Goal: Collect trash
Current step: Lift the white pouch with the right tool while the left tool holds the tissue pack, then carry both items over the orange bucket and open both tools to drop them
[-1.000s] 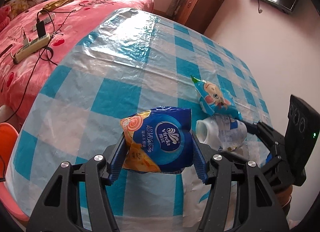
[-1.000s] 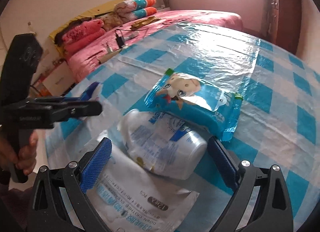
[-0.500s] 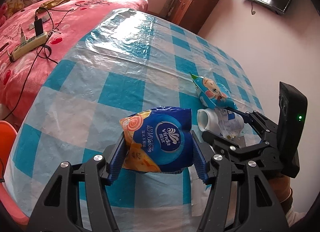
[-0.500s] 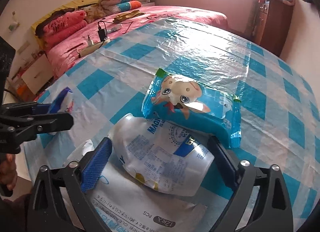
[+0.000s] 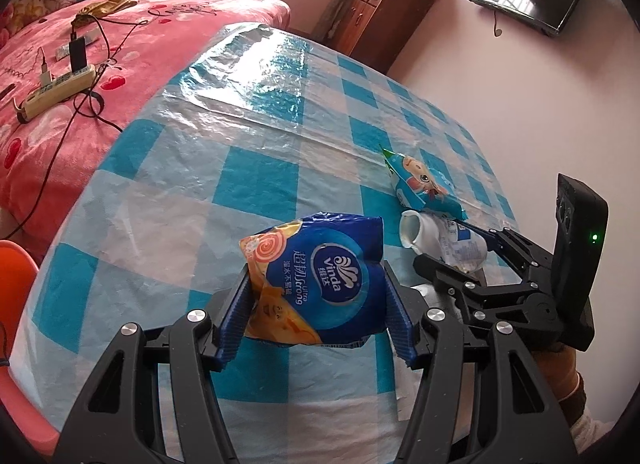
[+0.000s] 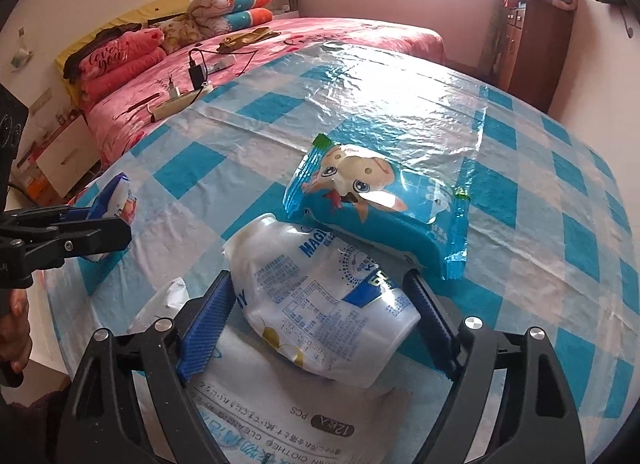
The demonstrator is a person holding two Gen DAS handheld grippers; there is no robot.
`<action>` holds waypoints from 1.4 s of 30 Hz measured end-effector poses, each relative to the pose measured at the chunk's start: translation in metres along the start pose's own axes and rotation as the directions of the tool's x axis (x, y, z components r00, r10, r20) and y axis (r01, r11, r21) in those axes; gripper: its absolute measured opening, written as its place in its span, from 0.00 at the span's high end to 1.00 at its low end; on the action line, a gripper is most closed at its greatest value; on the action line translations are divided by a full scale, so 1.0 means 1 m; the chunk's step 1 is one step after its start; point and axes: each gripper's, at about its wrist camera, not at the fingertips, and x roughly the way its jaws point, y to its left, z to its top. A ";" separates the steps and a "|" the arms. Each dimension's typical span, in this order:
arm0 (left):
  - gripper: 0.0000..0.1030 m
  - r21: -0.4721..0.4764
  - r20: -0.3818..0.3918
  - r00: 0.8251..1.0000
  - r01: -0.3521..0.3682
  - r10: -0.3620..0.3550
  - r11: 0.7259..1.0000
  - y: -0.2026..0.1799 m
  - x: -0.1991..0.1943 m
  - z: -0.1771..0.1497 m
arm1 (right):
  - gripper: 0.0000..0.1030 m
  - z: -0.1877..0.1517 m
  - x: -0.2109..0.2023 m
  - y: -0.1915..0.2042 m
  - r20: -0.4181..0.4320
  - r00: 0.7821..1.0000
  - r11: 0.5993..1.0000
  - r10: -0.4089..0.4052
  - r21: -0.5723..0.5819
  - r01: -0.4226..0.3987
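Observation:
My left gripper (image 5: 316,304) is shut on a blue Vinda tissue packet (image 5: 320,280) and holds it above the checked table (image 5: 248,112). My right gripper (image 6: 320,312) is shut on a crushed white plastic bottle (image 6: 316,300), with a blue pad on each side of it. The bottle also shows in the left wrist view (image 5: 444,240). A blue cartoon snack wrapper (image 6: 376,200) lies just beyond the bottle, touching it. A white wipes packet (image 6: 280,416) lies flat under the right gripper. The left gripper with the tissue packet shows at the left of the right wrist view (image 6: 108,208).
A shiny blue-and-white checked plastic cloth covers the table. A pink bed (image 5: 48,56) with a power strip (image 5: 56,88) and cables stands beyond the table's left edge. A wooden cabinet (image 5: 380,20) stands at the back. An orange stool (image 5: 16,264) is at the left.
The right gripper's pads have closed in on the white bottle and it has tilted up a little off the wipes packet. The left gripper still holds the tissue packet, raised slightly.

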 end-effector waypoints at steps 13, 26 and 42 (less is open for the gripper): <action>0.41 0.011 0.073 0.996 -0.054 0.053 0.998 0.023 -0.036 -0.002 | 0.18 0.018 -0.033 0.018 0.082 0.997 1.000 0.015 0.023 -0.017; 0.41 -0.091 0.121 0.967 -0.212 0.223 0.973 0.099 -0.094 -0.019 | 0.18 0.048 -0.029 0.107 0.065 0.979 0.978 0.195 -0.093 -0.189; 0.41 -0.287 0.059 0.916 -0.365 0.397 0.885 0.215 -0.135 -0.061 | 0.18 0.072 0.014 0.260 -0.056 0.923 0.866 0.382 -0.328 -0.378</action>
